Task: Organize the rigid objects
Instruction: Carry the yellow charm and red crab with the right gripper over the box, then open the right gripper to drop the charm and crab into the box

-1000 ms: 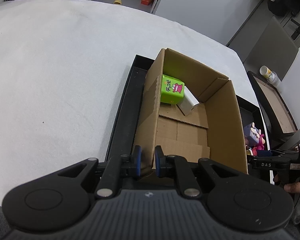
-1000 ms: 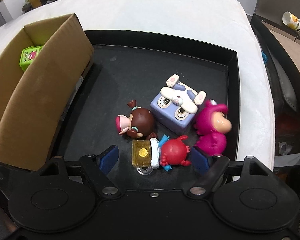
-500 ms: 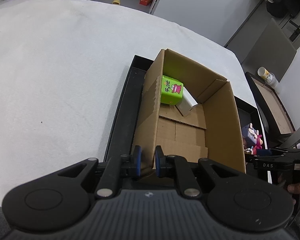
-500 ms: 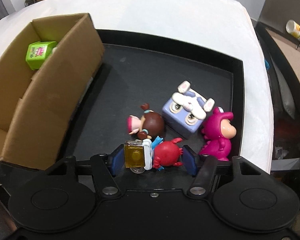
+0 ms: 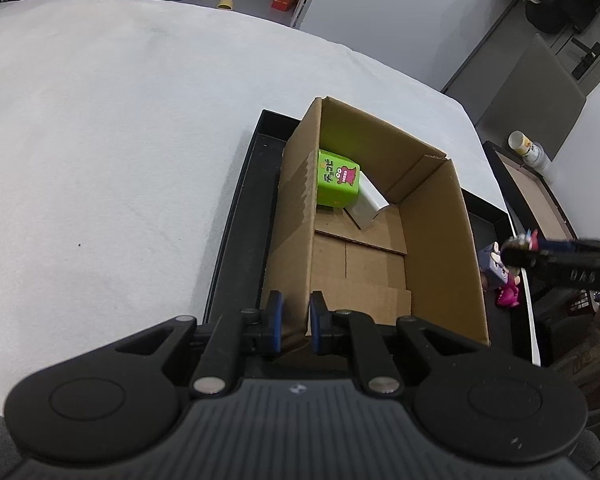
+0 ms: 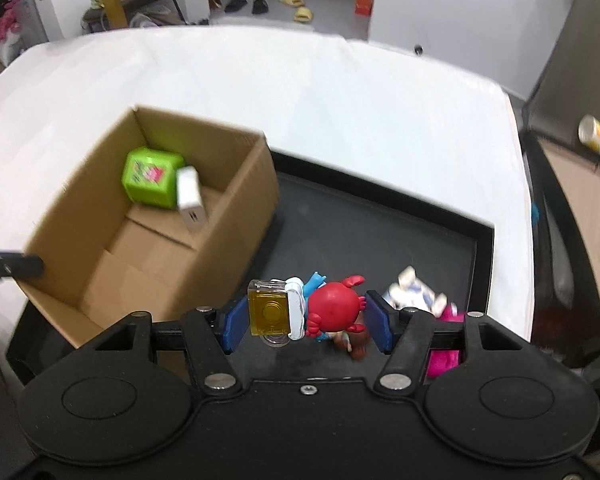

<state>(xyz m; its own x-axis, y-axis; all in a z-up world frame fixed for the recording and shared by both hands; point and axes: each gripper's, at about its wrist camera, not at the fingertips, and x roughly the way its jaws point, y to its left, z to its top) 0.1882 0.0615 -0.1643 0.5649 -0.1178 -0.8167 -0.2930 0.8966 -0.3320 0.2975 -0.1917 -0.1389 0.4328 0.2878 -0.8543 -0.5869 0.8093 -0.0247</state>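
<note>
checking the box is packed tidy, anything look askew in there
Yes: the white rectangular block lies tilted against the green cube with the cartoon face in the brown cardboard box's far corner, not flat. Otherwise nothing stands out.

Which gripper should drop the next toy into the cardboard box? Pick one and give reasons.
Right. The right gripper is shut on the red crab toy, lifted above the black tray beside the cardboard box. The left gripper is clamped on the box's near wall, steadying it.

Even, bright indoor light with soft shadows; the right wrist view is motion-blurred, the left sharp, and both bend strongly at their fisheye edges.
</note>
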